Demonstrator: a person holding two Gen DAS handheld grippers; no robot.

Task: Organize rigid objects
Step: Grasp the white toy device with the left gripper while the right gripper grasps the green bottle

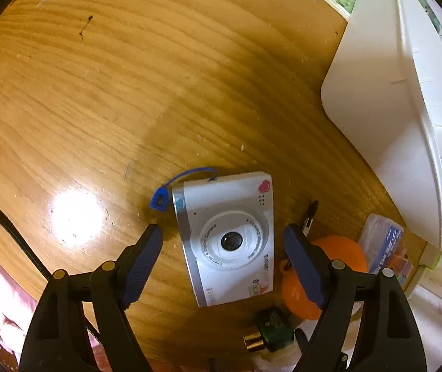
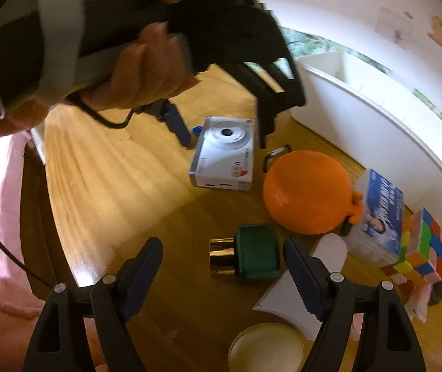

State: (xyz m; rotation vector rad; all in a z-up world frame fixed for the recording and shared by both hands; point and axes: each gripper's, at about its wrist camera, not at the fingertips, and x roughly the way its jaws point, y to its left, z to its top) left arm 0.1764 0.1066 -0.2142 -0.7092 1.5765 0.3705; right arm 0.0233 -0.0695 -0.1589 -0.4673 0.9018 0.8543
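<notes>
A white toy camera [image 1: 228, 238] with a blue strap [image 1: 171, 190] lies lens-up on the wooden table [image 1: 96, 93]. My left gripper [image 1: 224, 238] is open, its blue pads either side of the camera, just above it. The right wrist view also shows the camera [image 2: 225, 158] with the left gripper [image 2: 221, 130] over it. My right gripper [image 2: 222, 251] is open and empty, hovering above a green bottle with a gold cap [image 2: 247, 255]. An orange round case [image 2: 307, 192] lies beside the camera.
A white bin [image 2: 376, 124] stands at the right, also in the left wrist view [image 1: 385, 108]. A clear box with blue label [image 2: 379, 220], a colour cube [image 2: 419, 251], a white card [image 2: 301, 297] and a round tin [image 2: 267, 348] lie near the right gripper.
</notes>
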